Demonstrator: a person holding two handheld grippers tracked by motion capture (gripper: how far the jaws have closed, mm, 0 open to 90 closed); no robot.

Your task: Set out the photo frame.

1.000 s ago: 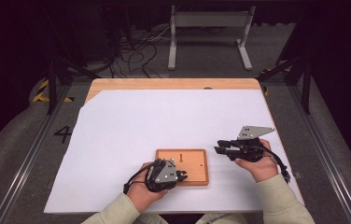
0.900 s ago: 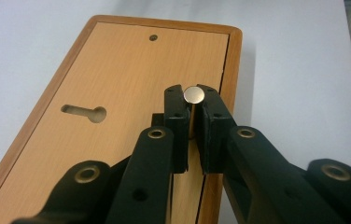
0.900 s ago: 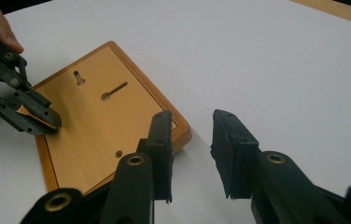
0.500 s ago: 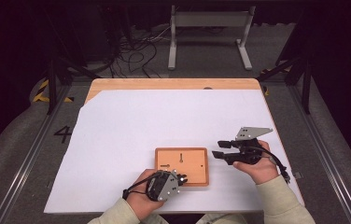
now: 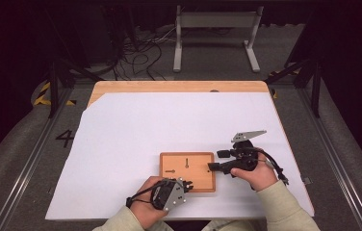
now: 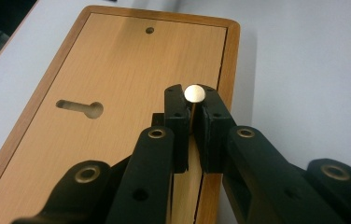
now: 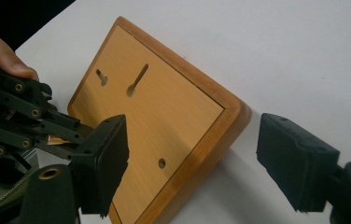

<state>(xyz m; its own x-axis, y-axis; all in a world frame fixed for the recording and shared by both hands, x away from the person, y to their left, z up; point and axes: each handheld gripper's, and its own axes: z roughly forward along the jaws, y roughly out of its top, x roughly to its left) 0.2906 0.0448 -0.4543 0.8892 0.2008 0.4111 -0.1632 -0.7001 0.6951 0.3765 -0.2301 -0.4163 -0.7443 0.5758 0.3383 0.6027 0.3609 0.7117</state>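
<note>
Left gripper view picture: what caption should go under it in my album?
The left gripper pinches a small round-headed pin above a wooden board with a keyhole slot.

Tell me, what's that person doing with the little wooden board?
A person holds a gripper in each hand over a wooden board on a white-covered table. The left gripper is shut on a small round-headed pin just above the board, which has keyhole-shaped slots. The right gripper is open, its jaws either side of the board's corner, as if to steady it.
</note>
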